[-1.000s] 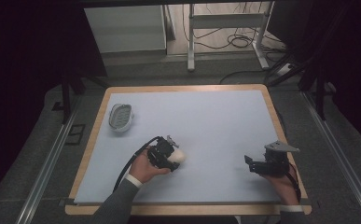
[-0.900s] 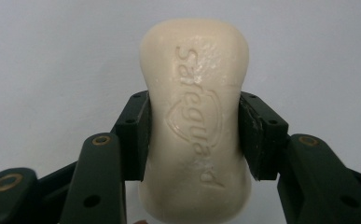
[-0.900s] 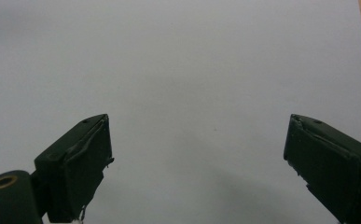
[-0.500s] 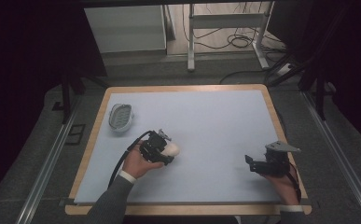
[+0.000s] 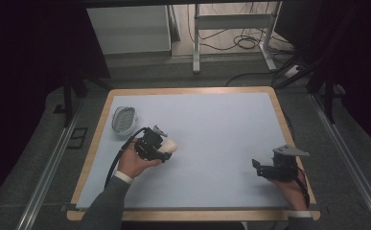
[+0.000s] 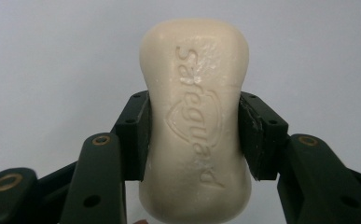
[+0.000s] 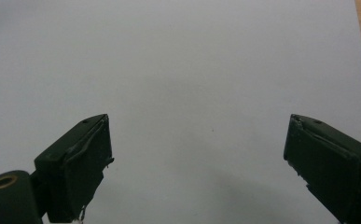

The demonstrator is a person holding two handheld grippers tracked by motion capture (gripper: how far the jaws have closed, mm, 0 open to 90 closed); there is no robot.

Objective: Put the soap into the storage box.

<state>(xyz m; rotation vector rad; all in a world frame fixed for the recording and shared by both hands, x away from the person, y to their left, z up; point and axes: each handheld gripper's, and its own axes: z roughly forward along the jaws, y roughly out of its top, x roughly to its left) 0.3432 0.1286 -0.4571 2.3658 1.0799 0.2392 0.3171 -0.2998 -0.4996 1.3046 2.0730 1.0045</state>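
Soap bar, hard and probably slick, sat clamped at its narrow waist in my left claw, while my right claw gaped apart.

— What do you have in front of you?

— Your table has a pale blue-grey top with a light wooden rim, and it stands on grey carpet.

— And beyond it?

— You look at a white cabinet, then a metal frame with loose cables on the floor behind it. Both sides of your room are dark.
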